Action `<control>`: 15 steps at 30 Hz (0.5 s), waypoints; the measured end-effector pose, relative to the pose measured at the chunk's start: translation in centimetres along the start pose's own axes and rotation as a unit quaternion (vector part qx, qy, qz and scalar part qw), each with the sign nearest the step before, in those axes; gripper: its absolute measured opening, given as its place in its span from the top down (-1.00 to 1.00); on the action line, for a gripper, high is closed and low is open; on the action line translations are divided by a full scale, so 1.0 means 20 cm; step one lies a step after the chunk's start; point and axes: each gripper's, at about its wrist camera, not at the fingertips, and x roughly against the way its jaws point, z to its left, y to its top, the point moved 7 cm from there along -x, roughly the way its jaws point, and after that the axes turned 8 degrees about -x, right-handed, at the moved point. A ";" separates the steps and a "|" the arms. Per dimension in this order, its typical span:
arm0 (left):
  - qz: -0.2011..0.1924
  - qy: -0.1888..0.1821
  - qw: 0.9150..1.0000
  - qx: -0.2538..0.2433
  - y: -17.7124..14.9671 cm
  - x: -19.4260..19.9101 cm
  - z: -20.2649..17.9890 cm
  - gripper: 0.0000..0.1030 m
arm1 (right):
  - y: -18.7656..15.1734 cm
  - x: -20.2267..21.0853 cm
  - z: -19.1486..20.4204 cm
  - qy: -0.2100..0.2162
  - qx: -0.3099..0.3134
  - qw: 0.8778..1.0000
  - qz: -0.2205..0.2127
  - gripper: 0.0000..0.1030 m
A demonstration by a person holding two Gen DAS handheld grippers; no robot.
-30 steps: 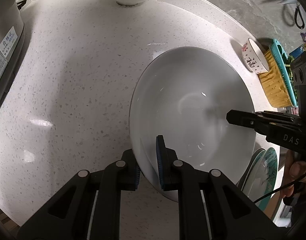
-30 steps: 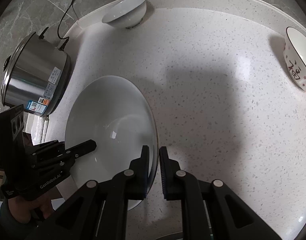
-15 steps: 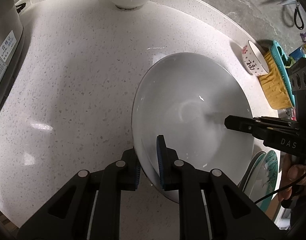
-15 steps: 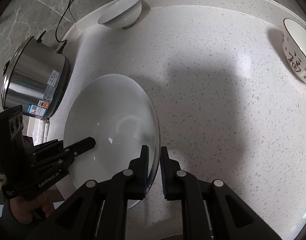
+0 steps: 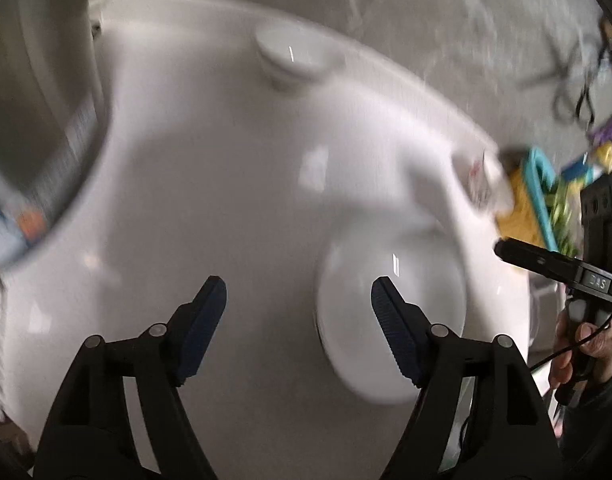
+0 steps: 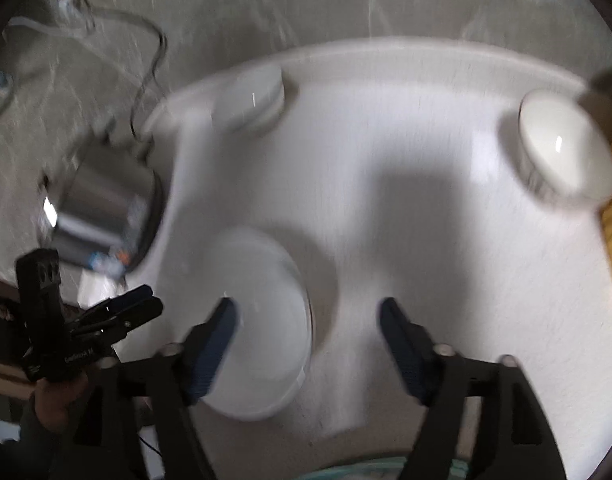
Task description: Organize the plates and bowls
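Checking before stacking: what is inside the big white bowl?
The big white bowl looks empty, only glare; blur hides detail, and the left gripper's finger covers part of it.

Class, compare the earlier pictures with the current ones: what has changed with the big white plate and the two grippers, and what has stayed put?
Both grippers let go: the left gripper and right gripper are opening and have drawn back from the large white plate, which now lies free on the counter. The small white bowl stayed in place.
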 end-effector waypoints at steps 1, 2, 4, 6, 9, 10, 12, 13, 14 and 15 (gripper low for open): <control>-0.012 0.004 1.000 0.002 0.08 0.02 0.03 -0.60 | 0.05 0.02 0.02 0.006 -0.002 1.000 -0.010 -0.74; -0.022 0.009 1.000 0.003 0.15 0.03 0.06 -0.64 | 0.15 0.04 0.04 0.015 -0.005 1.000 -0.023 -0.80; -0.044 0.012 0.999 0.001 0.30 0.04 0.09 -0.88 | 0.27 0.04 0.09 0.019 -0.014 0.999 -0.035 -0.96; -0.055 0.033 0.998 -0.017 0.47 -0.01 0.10 -0.99 | 0.43 0.00 0.17 0.030 -0.011 0.998 -0.053 -1.00; -0.061 0.046 0.996 -0.042 0.66 -0.10 0.09 -1.00 | 0.56 -0.13 0.28 0.026 -0.008 0.998 -0.055 -1.00; -0.061 0.058 0.995 -0.052 0.75 -0.15 0.09 -1.00 | 0.60 -0.18 0.30 0.022 -0.005 0.998 -0.057 -0.99; -0.055 0.056 0.995 -0.055 0.84 -0.24 0.10 -1.00 | 0.66 -0.28 0.32 0.007 -0.005 0.998 -0.055 -0.96; -0.051 0.057 0.996 -0.052 0.89 -0.28 0.13 -1.00 | 0.68 -0.32 0.33 0.006 -0.009 0.999 -0.053 -0.93; -0.045 0.059 0.996 -0.048 0.94 -0.33 0.16 -1.00 | 0.72 -0.37 0.33 0.008 -0.016 0.999 -0.049 -0.87; -0.039 0.058 0.997 -0.045 0.97 -0.38 0.18 -1.00 | 0.75 -0.42 0.33 0.010 -0.025 0.999 -0.044 -0.85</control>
